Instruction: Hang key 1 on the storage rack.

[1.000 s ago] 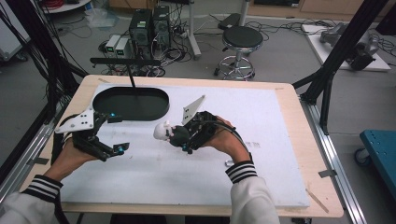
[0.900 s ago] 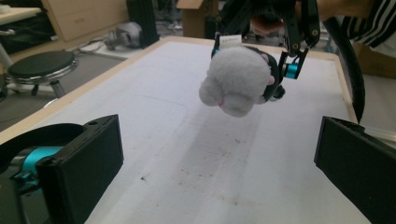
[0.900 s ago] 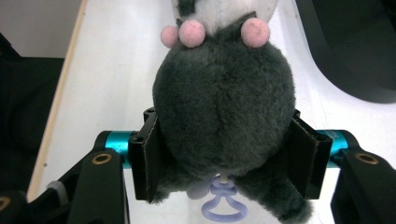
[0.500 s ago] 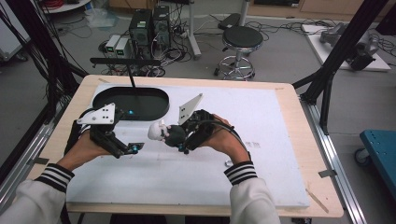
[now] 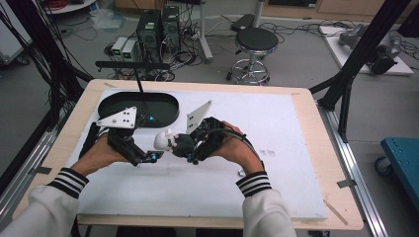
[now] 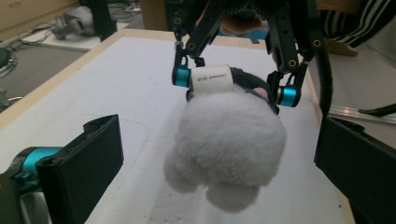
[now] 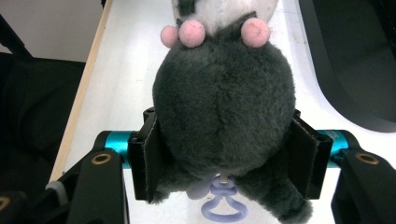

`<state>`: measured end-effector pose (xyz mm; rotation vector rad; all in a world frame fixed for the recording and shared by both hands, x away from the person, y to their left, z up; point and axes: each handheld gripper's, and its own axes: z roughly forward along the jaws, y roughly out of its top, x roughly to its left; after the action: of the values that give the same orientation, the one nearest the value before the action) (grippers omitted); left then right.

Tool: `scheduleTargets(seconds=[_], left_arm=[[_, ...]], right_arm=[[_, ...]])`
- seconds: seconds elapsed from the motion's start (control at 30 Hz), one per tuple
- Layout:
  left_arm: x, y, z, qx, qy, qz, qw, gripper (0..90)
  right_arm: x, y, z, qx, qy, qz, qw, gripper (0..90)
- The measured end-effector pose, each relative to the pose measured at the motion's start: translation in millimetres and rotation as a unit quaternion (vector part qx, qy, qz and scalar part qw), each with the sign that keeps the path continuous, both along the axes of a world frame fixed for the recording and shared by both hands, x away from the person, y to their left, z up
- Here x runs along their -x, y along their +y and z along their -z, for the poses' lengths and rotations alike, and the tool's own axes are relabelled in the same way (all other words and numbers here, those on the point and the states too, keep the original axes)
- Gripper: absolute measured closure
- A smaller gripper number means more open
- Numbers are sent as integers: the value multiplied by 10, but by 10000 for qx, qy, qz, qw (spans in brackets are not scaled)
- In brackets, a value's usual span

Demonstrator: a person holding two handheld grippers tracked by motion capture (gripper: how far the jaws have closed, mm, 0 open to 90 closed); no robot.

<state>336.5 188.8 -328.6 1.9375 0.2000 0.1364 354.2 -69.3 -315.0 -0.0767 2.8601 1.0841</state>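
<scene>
A small plush toy (image 5: pixel 169 141), white at one end and dark grey at the other, hangs above the white mat. My right gripper (image 5: pixel 186 148) is shut on its grey body (image 7: pixel 224 102), pads pressed in on both sides, with a lilac clasp (image 7: pixel 223 204) dangling below. In the left gripper view the white end (image 6: pixel 229 144) faces me, with the right gripper (image 6: pixel 233 86) behind it. My left gripper (image 6: pixel 215 144) is open, its jaws wide apart on either side of the white end and apart from it. From above, the left gripper (image 5: pixel 148 153) sits just left of the toy.
A black oval tray (image 5: pixel 116 107) with a thin T-shaped stand (image 5: pixel 141 84) lies at the back left of the white mat (image 5: pixel 286 148). The tray (image 7: pixel 355 60) is also near the toy in the right gripper view. Wooden table edges border the mat.
My left gripper has moved right across the mat, from near the left edge up to the toy's white end. The right gripper has held the toy nearly still.
</scene>
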Motion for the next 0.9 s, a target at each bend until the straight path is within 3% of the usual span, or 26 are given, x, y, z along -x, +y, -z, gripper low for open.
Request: scheduleTargets(seconds=[0.1, 0.3, 0.33, 0.37, 0.47, 0.53, 0.9], left_arm=[[-20, -50, 32, -171, 60, 49, 9998, 18], [-23, -90, 19, -246, 90, 108, 9996, 37], [-22, -95, 16, -229, 87, 152, 9996, 138], [-19, -101, 14, -250, 49, 197, 9995, 166], [-18, -121, 17, -384, 50, 233, 9990, 175], [-15, -125, 14, -442, 13, 251, 9987, 228], [-26, -113, 4, -374, 92, 443, 9983, 387]], right_arm=[[10, 6, -2, 12, 8, -42, 10000, 386], [22, 14, 3, 40, 7, -63, 10000, 385], [21, 23, 6, 15, -22, -101, 9999, 385], [22, 26, 6, 28, -17, -96, 9999, 386], [24, 32, 9, 42, 1, -90, 10000, 385], [23, 39, 11, 56, -15, -102, 9999, 385], [28, 43, 16, 70, 15, -152, 9999, 385]])
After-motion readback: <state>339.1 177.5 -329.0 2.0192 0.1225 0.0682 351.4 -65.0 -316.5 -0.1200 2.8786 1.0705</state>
